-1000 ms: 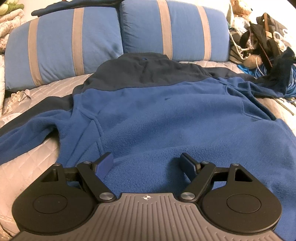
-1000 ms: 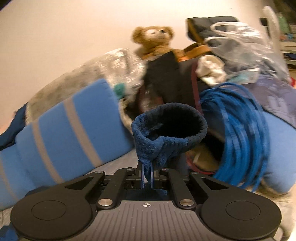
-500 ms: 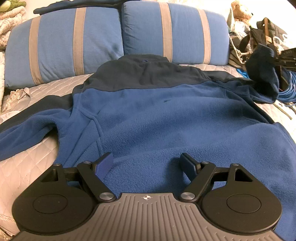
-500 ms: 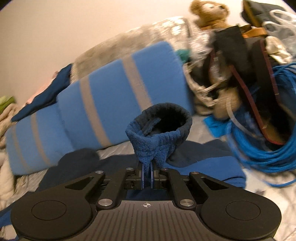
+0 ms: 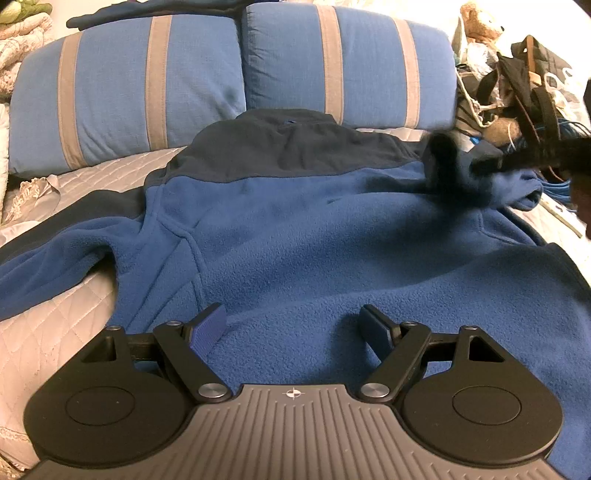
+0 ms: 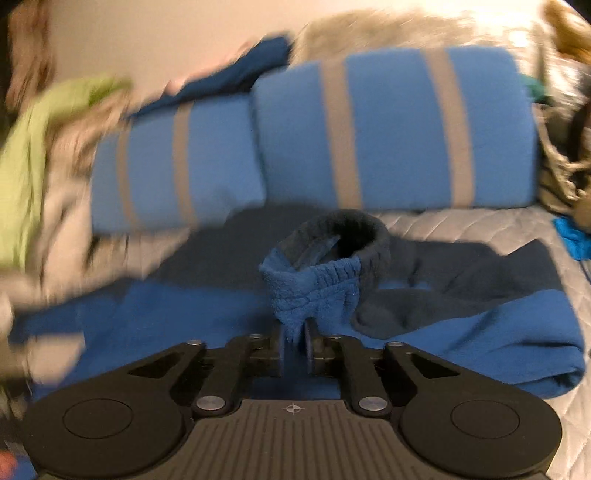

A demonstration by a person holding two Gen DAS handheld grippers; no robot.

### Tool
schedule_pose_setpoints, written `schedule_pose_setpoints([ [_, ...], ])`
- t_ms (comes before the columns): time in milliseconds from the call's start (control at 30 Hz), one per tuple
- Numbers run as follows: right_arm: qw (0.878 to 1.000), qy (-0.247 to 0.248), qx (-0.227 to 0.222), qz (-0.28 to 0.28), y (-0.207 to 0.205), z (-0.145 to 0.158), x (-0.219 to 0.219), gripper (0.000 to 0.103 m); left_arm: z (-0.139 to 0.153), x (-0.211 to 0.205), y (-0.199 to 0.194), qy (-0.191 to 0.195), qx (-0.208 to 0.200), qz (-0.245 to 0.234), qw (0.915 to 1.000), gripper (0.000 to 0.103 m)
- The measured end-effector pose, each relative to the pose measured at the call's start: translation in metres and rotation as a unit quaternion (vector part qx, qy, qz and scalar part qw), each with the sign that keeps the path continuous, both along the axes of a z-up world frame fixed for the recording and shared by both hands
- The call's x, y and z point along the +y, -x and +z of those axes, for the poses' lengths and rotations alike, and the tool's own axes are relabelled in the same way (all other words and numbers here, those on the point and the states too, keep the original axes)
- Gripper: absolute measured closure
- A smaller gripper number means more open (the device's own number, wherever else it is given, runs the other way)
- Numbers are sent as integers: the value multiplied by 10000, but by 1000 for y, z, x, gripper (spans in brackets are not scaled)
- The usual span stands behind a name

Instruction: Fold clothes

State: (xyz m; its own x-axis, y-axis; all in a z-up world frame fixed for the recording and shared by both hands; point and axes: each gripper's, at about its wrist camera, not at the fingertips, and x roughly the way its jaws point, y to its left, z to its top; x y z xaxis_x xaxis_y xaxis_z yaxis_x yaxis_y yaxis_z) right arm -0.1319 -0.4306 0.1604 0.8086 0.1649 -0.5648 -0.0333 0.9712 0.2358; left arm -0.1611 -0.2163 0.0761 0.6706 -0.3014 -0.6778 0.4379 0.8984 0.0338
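Note:
A blue fleece jacket (image 5: 295,236) with a dark navy yoke lies back-up across the bed. My left gripper (image 5: 293,323) is open and empty, low over the jacket's lower body. My right gripper (image 6: 294,334) is shut on the sleeve cuff (image 6: 328,269), a navy-lined ring of fleece held up above the jacket's shoulder. In the left wrist view the right gripper (image 5: 532,158) appears blurred at the right, with the cuff (image 5: 447,166) hanging over the folded right sleeve. The left sleeve (image 5: 55,266) lies stretched out to the left.
Two blue pillows with tan stripes (image 5: 236,74) stand behind the jacket. A pile with a teddy bear (image 5: 480,22), bags and blue cable (image 5: 554,181) sits at the right. Quilted grey bedding (image 5: 51,332) lies beneath. Green and pale cloth (image 6: 44,147) sits at the left.
My right gripper has swung left with the cuff, carrying the right sleeve in over the jacket's shoulder. The left gripper has stayed still and open.

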Motion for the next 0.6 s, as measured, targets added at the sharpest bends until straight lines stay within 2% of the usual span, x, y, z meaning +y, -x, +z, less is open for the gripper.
schedule_pose_setpoints([
  [67,9994,135,166,260,-1,-10,13,59,0,0,0,23,1,-2,10000,24],
  [100,9989,184,216,372,0,-15,18,52,0,1,0,33,4,-3,10000,24],
  [133,9984,258,232,443,2,-17,22,41,0,1,0,47,6,-5,10000,24],
  [167,9978,349,228,507,4,-19,25,35,0,1,-1,59,8,-6,10000,24],
  [333,9929,838,255,804,9,-24,38,28,0,3,-1,109,12,-8,9999,24],
  [467,9898,1180,154,783,13,-25,42,29,0,4,-1,125,13,-14,9999,24],
  [600,9809,1758,4,835,8,-27,50,29,0,4,-1,129,16,-14,9999,24],
])
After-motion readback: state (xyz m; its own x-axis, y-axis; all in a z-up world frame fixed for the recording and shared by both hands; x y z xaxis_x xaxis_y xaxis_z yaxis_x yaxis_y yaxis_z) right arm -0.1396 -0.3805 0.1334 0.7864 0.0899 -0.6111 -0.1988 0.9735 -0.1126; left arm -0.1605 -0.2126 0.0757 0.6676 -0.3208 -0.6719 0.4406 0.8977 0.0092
